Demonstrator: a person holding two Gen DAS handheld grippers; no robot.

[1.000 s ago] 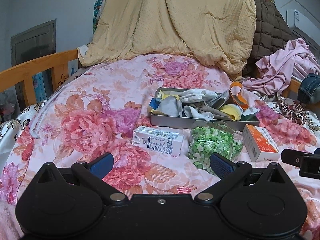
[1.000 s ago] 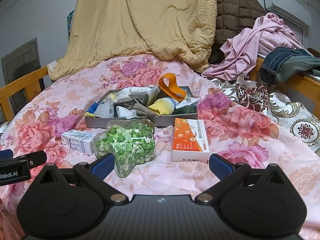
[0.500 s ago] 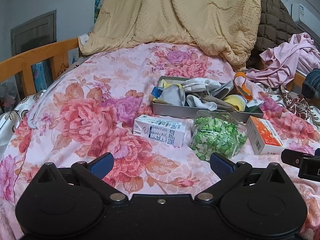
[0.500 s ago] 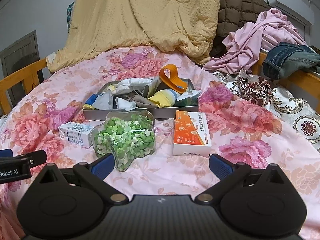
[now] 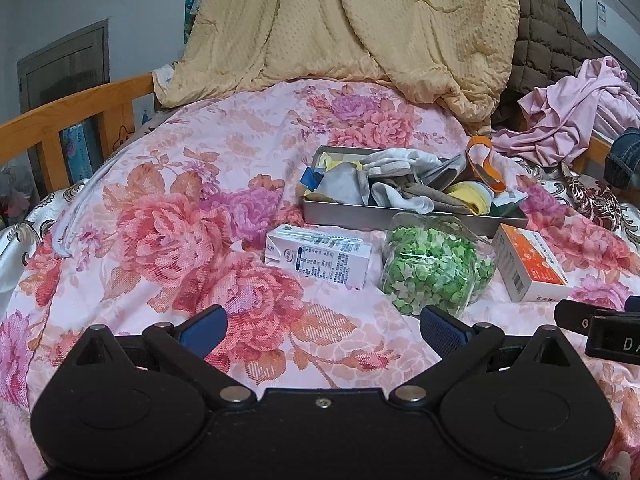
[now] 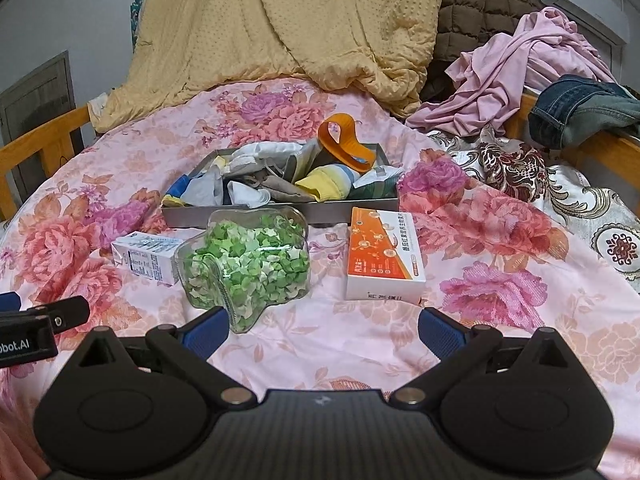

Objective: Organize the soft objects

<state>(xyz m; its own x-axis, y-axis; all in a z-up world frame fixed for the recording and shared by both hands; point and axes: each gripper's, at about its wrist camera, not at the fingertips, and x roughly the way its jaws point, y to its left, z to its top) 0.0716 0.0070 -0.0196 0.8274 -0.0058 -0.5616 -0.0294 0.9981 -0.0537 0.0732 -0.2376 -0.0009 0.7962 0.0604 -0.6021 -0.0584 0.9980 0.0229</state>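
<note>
Both the left gripper (image 5: 322, 326) and right gripper (image 6: 322, 326) hang spread wide and empty, so reaching for the tray (image 6: 280, 210) of socks (image 6: 256, 190) risks toppling the clear jar (image 6: 248, 264) in front

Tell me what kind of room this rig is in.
Most likely a bedroom: the work surface is a bed under a floral quilt, with a wooden bed rail alongside and a heaped yellow blanket plus loose clothes behind.

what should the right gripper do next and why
Probably ease the right gripper forward over the jar of green paper stars toward the metal tray. Both grippers are open and empty, short of the tray, and the socks heaped in it look untouched.
</note>
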